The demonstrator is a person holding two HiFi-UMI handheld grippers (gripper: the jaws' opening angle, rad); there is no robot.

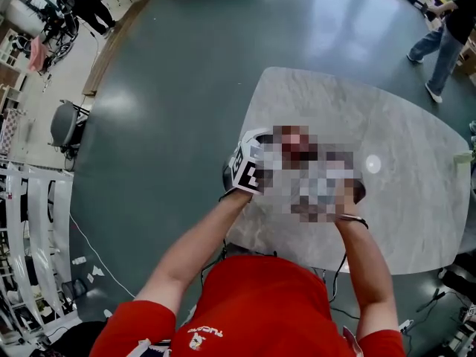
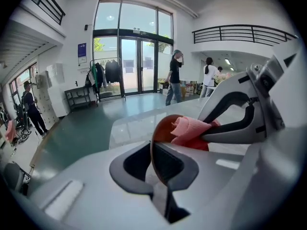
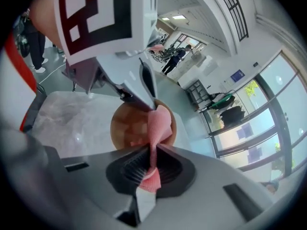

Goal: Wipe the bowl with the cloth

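L hand-held gripper [image 2: 156,169] grips bowl [image 2: 162,128], R [image 3: 151,169] grips cloth [image 3: 159,123].

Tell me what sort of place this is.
Probably the open lobby or hall of an office or lab building. Tall glass entrance doors face a wide floor, a railed mezzanine runs overhead, and a clothes rack stands by the doors.

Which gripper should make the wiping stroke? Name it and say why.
Right. The right gripper is shut on the pink cloth, which sits at the mouth of the bowl. The left gripper is clamped on that bowl's rim, steadying it, so it is not free.
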